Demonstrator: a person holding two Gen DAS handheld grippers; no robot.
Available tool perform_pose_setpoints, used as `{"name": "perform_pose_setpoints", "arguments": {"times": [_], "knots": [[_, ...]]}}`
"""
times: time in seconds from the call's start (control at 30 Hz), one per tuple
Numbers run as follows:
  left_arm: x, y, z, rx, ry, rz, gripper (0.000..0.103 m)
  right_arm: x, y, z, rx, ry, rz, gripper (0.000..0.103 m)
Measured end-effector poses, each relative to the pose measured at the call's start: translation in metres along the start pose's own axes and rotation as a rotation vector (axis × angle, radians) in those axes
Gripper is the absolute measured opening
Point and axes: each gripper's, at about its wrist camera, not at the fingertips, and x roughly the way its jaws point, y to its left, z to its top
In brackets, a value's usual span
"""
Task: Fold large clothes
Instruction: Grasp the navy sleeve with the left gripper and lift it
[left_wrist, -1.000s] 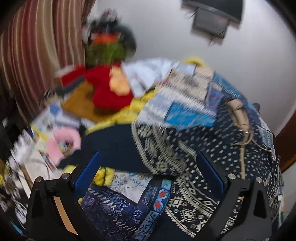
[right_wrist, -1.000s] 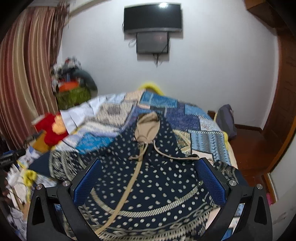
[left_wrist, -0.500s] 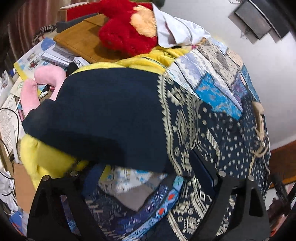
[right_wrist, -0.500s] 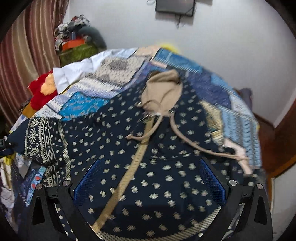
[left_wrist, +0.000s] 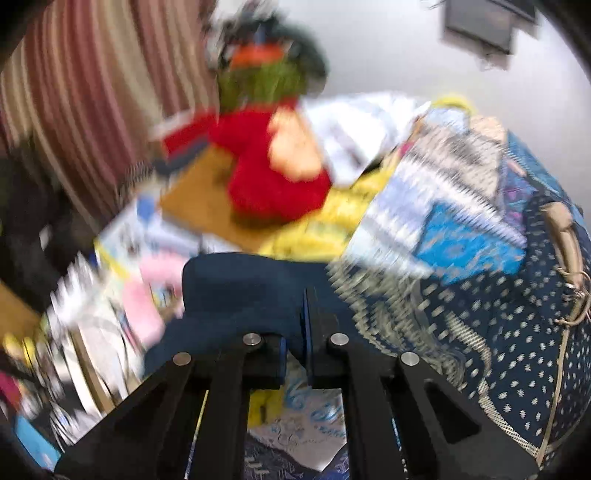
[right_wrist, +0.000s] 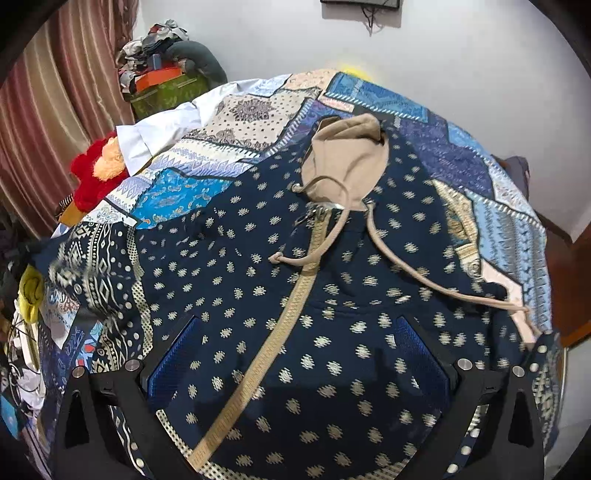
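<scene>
A navy hooded jacket (right_wrist: 303, 295) with cream dots, a tan zipper band and a tan hood (right_wrist: 347, 162) lies spread face up on the bed. Its plain navy sleeve cuff (left_wrist: 240, 291) reaches over the bed's left side. My left gripper (left_wrist: 299, 325) is shut on that sleeve cuff. My right gripper (right_wrist: 295, 354) is open and hovers just above the jacket's lower front, its blue pads (right_wrist: 173, 362) on either side of the zipper band. The left wrist view is blurred.
A patchwork blue quilt (right_wrist: 388, 99) covers the bed. A red plush toy (left_wrist: 273, 173), a brown board, papers and pink items crowd the left side. Striped curtains (left_wrist: 92, 92) hang at left. A wall-mounted TV (left_wrist: 480, 22) is above the bed's far end.
My left gripper went from wide open to shut on the sleeve cuff and lifted it, tilting up. My right gripper lowered closer to the jacket front.
</scene>
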Motion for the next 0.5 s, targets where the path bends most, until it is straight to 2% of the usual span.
{"name": "perform_pose_setpoints", "arguments": {"times": [0.07, 0.13, 0.23, 0.27, 0.37, 0.43, 0.5], "knots": [[-0.027, -0.023, 0.014, 0.075, -0.086, -0.017, 0.006, -0.012, -0.004, 0.0, -0.003, -0.016, -0.006, 0.103], [-0.045, -0.047, 0.024, 0.139, -0.134, -0.061, 0.006, -0.024, -0.009, 0.0, -0.004, -0.034, -0.015, 0.103], [-0.068, -0.09, 0.03, 0.235, -0.18, -0.135, 0.006, -0.044, -0.019, 0.0, 0.008, -0.058, -0.025, 0.103], [-0.074, -0.109, 0.029, 0.273, -0.182, -0.18, 0.006, -0.051, -0.023, -0.001, 0.015, -0.066, -0.028, 0.103], [-0.07, -0.158, 0.016, 0.339, -0.111, -0.307, 0.006, -0.073, -0.034, -0.005, 0.035, -0.089, -0.039, 0.103], [-0.057, -0.188, 0.001, 0.393, -0.049, -0.357, 0.006, -0.085, -0.042, -0.009, 0.046, -0.099, -0.053, 0.103], [-0.034, -0.22, -0.023, 0.448, 0.056, -0.411, 0.006, -0.096, -0.05, -0.015, 0.055, -0.102, -0.067, 0.103]]}}
